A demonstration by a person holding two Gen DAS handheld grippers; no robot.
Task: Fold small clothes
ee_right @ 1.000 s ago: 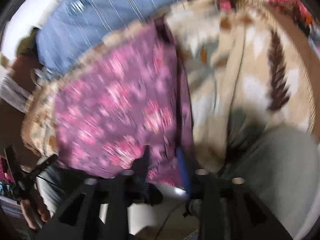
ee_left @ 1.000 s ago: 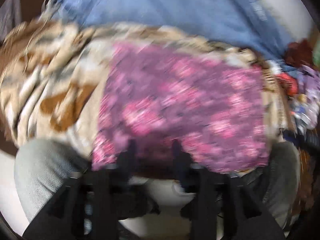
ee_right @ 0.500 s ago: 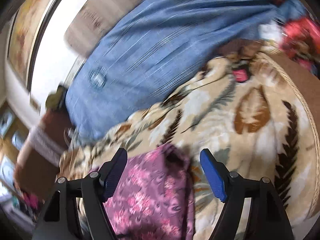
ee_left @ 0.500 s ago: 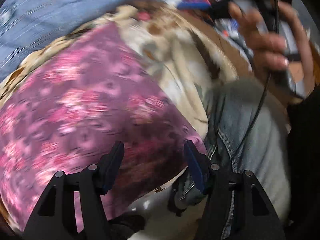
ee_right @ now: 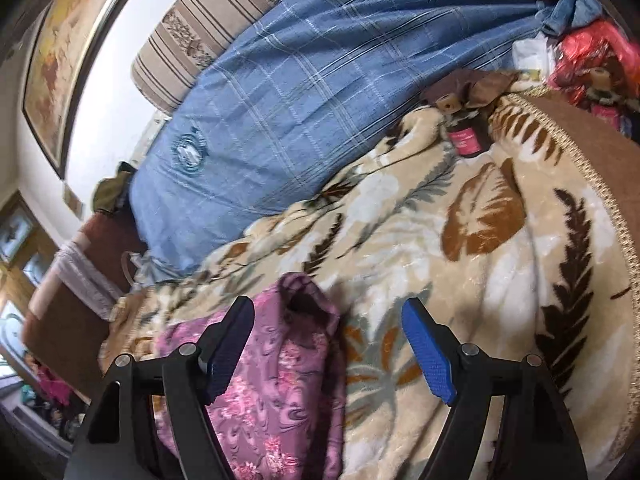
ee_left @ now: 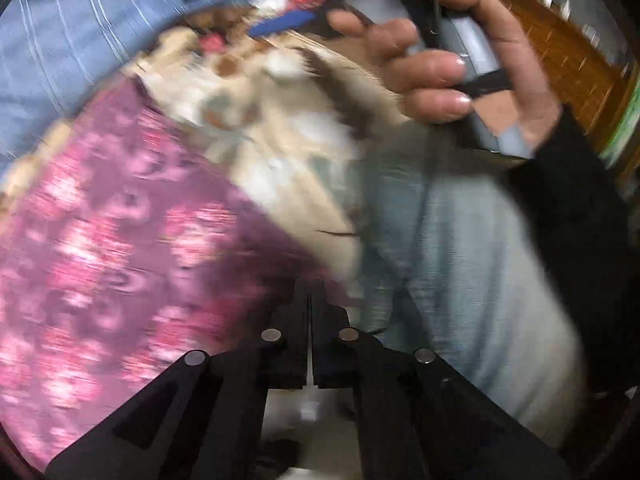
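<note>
A purple cloth with pink flowers (ee_left: 120, 248) lies on a beige leaf-patterned blanket (ee_left: 280, 160). In the blurred left wrist view my left gripper (ee_left: 310, 292) has its jaws pressed together at the cloth's near right edge; whether fabric is pinched between them is hidden. In the right wrist view the same cloth (ee_right: 276, 376) lies bunched low at the left, and my right gripper (ee_right: 328, 320) is open above its upper end, holding nothing. The person's hand on the right gripper's handle (ee_left: 452, 60) shows at the upper right of the left wrist view.
A blue checked sheet (ee_right: 304, 92) covers the bed behind the blanket (ee_right: 480, 264). A small dark bottle with a pink label (ee_right: 466, 136) lies on the blanket's far edge. Red and mixed clothes (ee_right: 592, 60) are piled at the far right. The person's jeans-clad leg (ee_left: 472, 264) is beside the cloth.
My left gripper has gone from open to shut at the cloth's near edge. My right gripper stays open and has shifted little over the cloth's top.
</note>
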